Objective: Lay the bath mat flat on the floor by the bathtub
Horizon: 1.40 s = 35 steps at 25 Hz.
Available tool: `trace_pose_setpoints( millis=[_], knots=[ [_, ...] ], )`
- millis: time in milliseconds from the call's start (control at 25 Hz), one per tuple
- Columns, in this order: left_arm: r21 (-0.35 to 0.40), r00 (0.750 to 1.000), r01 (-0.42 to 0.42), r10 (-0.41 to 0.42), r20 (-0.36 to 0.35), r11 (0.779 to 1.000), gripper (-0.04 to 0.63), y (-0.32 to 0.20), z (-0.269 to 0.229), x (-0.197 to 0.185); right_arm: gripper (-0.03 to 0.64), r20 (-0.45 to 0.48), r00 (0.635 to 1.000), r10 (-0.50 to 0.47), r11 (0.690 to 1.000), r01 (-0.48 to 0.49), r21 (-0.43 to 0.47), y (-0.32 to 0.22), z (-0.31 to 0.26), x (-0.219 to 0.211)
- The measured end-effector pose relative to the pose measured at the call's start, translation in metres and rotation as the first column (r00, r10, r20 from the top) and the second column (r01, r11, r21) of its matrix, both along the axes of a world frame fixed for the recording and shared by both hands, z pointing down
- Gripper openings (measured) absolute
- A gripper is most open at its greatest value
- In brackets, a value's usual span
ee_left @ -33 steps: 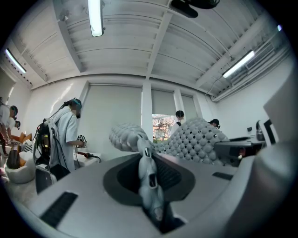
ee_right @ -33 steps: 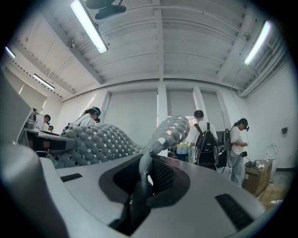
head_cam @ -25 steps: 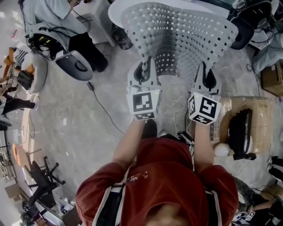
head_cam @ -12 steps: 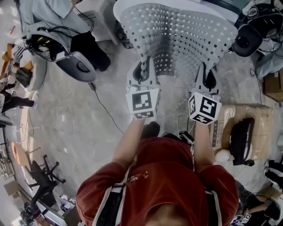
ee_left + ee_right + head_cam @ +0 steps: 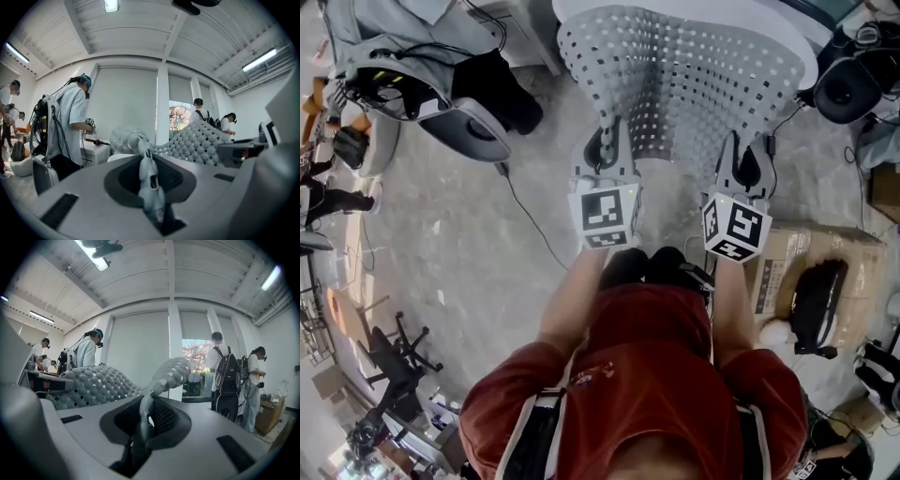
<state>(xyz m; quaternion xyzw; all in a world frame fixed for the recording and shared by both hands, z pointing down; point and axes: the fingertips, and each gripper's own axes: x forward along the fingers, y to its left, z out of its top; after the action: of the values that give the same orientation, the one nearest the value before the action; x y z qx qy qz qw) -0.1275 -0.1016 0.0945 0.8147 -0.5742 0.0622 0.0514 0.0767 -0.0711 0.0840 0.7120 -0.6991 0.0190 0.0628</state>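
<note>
You held both forearms straight out ahead of your red shirt, side by side, with each gripper pointing nearly level toward the white bathtub (image 5: 750,11). Your left gripper (image 5: 605,150) was clamped tight on the near left edge of the grey perforated bath mat (image 5: 684,84), and your right gripper (image 5: 742,164) was clamped the same way on the near right edge. The mat spread away from you in a fan, with its far end lying against the tub rim. The head view alone showed that spread, the stone floor (image 5: 469,244) and a cardboard box (image 5: 787,267) to your right. The gripper views alone showed the pinched edge bunched into a fold between each pair of jaws, the mat lifted and sagging between them, and people with backpacks standing beyond.
</note>
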Motion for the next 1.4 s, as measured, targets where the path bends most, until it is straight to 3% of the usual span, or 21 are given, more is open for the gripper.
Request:
trace_pose_setpoints(
  millis=[600,1120,1400],
  knots=[
    [-0.139,0.996,0.074,-0.065,0.068,0.988,0.057,-0.048,0.096,0.004,0.049,0.07,0.995,-0.064,0.985,0.075,-0.154,-0.061,0.109,0.007],
    [-0.31,0.989,0.123,-0.093,0.111,0.943,0.057,-0.073,0.227,0.015,0.049,0.085,0.992,-0.093,0.939,0.116,-0.324,-0.091,0.242,0.022],
    [-0.381,0.987,0.138,-0.097,0.126,0.914,0.057,-0.098,0.278,0.042,0.049,0.093,0.988,-0.122,0.903,0.15,-0.402,-0.117,0.302,0.046]
  ],
)
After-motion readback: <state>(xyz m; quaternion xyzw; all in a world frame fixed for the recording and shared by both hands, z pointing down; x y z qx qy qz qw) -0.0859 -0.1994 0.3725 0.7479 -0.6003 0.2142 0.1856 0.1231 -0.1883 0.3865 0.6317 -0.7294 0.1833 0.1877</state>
